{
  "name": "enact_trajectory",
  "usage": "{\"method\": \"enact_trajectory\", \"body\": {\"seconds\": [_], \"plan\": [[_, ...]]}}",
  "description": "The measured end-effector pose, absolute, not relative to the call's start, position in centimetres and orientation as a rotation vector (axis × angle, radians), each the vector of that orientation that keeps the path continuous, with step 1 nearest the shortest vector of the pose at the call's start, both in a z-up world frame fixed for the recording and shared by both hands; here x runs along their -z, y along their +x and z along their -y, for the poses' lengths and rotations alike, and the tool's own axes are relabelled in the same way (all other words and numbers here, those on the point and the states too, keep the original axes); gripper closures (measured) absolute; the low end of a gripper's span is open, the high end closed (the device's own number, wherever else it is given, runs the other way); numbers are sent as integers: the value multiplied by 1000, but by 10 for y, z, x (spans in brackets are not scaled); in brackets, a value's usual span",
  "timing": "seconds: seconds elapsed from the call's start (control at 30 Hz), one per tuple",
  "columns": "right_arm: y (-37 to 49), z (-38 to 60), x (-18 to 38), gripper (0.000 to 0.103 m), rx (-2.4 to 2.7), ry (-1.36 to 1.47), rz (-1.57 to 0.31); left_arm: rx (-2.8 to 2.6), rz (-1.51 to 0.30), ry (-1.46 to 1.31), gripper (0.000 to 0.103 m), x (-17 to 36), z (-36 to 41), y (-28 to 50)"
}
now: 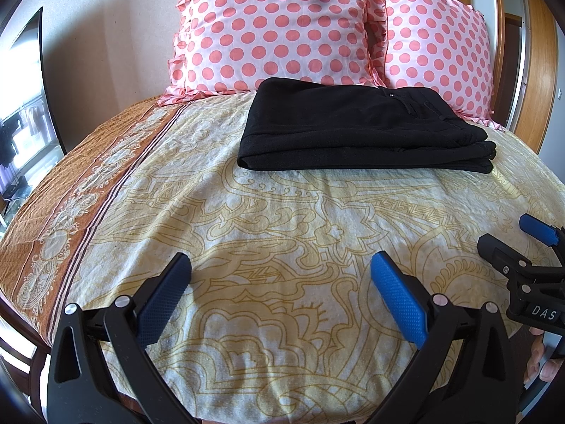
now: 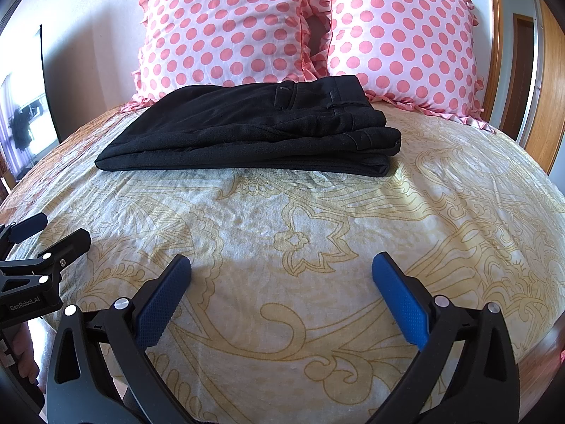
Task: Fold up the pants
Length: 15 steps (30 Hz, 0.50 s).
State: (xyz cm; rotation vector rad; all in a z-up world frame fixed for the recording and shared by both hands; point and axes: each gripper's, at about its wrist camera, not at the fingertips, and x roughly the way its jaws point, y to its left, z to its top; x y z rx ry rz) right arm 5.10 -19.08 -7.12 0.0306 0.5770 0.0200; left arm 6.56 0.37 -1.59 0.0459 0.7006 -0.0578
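Left tool [image 1: 280, 259] jaws spread wide and empty, right tool [image 2: 281, 261] likewise, side by side, level

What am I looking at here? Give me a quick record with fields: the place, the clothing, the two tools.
place: bed with a yellow-patterned sheet
clothing: black pants, folded into a flat stack, lying on the sheet just in front of the pillows
pillows: two pink polka-dot pillows, propped at the head of the bed
left gripper: open, empty, over the sheet, short of the pants
right gripper: open, empty, beside the left one
touching pants: neither gripper
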Motion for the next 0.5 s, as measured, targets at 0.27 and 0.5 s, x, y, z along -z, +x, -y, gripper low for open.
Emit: {"method": "enact_trajectory", "body": {"seconds": [0.27, 0.5], "plan": [[51, 191, 71, 1, -19, 31, -577, 57, -710, 46, 2, 14, -4, 68], [51, 191, 71, 1, -19, 30, -576, 56, -709, 45, 2, 14, -4, 67]]}}
